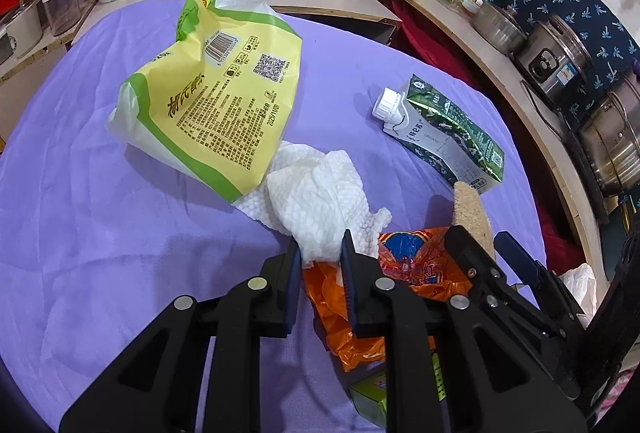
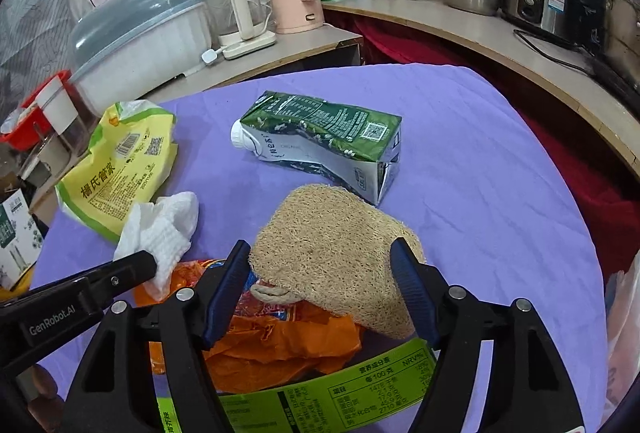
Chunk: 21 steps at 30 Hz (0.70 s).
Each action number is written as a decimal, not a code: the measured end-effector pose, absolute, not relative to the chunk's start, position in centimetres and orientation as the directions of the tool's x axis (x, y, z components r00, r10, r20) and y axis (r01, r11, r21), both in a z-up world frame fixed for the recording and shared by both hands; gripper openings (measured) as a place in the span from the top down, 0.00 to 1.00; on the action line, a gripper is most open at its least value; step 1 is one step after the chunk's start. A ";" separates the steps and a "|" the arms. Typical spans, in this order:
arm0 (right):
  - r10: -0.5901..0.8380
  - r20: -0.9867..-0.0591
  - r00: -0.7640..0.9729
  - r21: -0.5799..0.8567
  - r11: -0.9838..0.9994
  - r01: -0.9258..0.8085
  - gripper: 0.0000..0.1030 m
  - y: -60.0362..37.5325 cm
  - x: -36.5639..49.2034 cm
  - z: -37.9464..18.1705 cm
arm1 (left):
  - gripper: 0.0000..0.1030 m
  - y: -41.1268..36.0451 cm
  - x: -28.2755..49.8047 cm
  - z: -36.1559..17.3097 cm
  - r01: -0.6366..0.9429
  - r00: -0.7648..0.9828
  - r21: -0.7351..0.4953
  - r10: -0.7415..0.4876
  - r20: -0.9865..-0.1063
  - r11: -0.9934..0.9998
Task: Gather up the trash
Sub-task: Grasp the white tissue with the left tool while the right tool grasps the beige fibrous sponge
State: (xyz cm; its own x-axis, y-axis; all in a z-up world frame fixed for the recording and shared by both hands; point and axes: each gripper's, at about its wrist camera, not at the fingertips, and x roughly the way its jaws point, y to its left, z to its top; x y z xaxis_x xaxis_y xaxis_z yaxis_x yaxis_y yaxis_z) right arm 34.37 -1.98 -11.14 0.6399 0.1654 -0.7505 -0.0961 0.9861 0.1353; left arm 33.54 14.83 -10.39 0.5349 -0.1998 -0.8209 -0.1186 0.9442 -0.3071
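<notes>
Trash litters the purple bench point(image 1: 100, 213): left fingers point(image 1: 294, 265) pinch the paper towel point(image 1: 316, 193); right fingers point(image 2: 412, 285) clamp the loofah point(image 2: 332, 245) above an orange wrapper point(image 2: 280, 345).

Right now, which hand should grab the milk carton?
Probably the right: its tongs are closer to the milk carton, though they first must drop the loofah.

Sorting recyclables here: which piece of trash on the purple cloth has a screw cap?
The green and white carton, lying on its side with a white cap at its spout. The yellow bag and orange wrapper are capless plastic.
</notes>
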 end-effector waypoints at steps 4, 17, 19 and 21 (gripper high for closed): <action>0.178 -0.739 0.649 0.125 0.984 -0.127 0.50 -1.7 34.0 -10.3 | 0.83 14.7 33.3 -9.9 -0.112 0.543 -0.308 -0.202 -0.815 0.945; 0.129 -0.694 0.708 0.197 0.980 0.015 0.54 -8.4 30.6 -7.4 | 0.83 12.2 31.3 -6.1 -0.021 0.599 -0.317 -0.242 -0.764 0.948; 0.125 -0.701 0.702 0.220 0.974 0.047 0.54 -9.9 30.2 -7.8 | 0.83 11.5 31.3 -6.2 -0.012 0.592 -0.308 -0.241 -0.769 0.951; 0.134 -0.717 0.684 0.253 0.964 0.077 0.55 -11.2 30.2 -8.7 | 0.83 11.3 31.4 -6.6 -0.018 0.585 -0.306 -0.239 -0.775 0.952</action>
State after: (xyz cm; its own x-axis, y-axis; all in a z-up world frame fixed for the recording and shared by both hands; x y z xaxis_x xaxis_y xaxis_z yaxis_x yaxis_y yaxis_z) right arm 30.19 -11.16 -8.65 0.6840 0.1337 -0.7171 0.0765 0.9645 0.2528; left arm 31.38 11.30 -6.60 0.5847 -0.2385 -0.7754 -0.0180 0.9517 -0.3064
